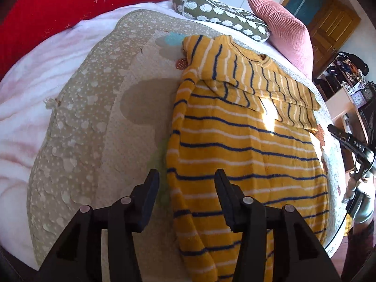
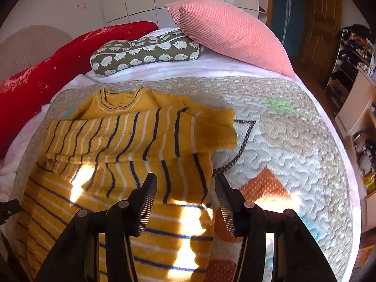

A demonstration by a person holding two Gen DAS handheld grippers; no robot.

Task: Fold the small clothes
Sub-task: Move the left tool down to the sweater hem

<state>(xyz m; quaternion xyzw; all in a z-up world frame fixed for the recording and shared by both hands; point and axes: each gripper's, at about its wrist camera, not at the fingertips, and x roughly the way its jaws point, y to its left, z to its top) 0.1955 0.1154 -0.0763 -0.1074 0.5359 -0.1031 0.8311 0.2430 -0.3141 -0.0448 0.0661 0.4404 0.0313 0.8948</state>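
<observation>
A small yellow sweater (image 1: 246, 145) with navy and white stripes lies flat on the patterned quilt (image 1: 98, 117). One sleeve is folded across its chest; the other sleeve runs down its left edge. My left gripper (image 1: 186, 176) is open and empty, hovering over the sweater's left edge near the hem. In the right wrist view the sweater (image 2: 122, 155) lies with its collar toward the pillows. My right gripper (image 2: 185, 181) is open and empty above the sweater's right edge. The right gripper also shows in the left wrist view (image 1: 352, 145) at the far right.
A red pillow (image 2: 47, 70), an olive hedgehog-print cushion (image 2: 145, 51) and a pink ribbed pillow (image 2: 235, 35) lie at the head of the bed. A white blanket (image 1: 28, 98) lies under the quilt. Shelves (image 2: 359, 89) and a wooden door (image 2: 322, 23) stand to the right.
</observation>
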